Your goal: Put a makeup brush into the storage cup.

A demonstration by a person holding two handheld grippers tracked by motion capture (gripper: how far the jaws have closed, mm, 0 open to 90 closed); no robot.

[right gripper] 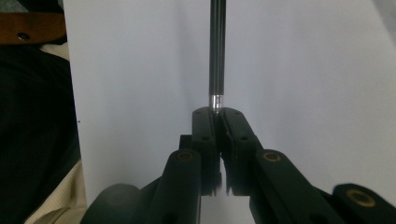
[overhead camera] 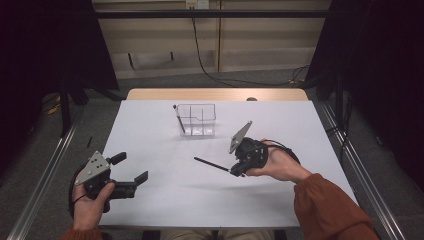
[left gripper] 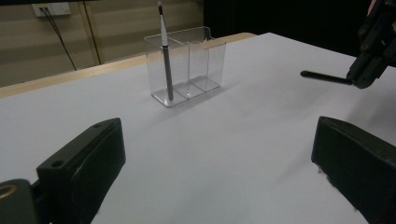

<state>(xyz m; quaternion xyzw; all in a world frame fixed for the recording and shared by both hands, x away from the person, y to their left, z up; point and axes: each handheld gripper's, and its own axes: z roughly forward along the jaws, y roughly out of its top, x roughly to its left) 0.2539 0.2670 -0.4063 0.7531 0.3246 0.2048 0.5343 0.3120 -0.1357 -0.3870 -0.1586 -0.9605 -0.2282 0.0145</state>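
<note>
dark pen (overhead camera: 212,164) is pinched at one end by the right gripper (overhead camera: 234,171), jaws pressed together on it; in the right gripper view the pen (right gripper: 217,51) runs straight out from between the closed jaws, silver band right at the tips. pen hangs roughly level just over the white table (overhead camera: 165,190), free end pointing toward the person's left. clear divided organizer (overhead camera: 197,120) stands farther back near table centre, well apart from the held pen, with a second pen (overhead camera: 178,119) leaning in its left compartment. left gripper (overhead camera: 131,171) rests low at the near left of the table, jaws spread wide, nothing between them, well apart from everything else.
</note>
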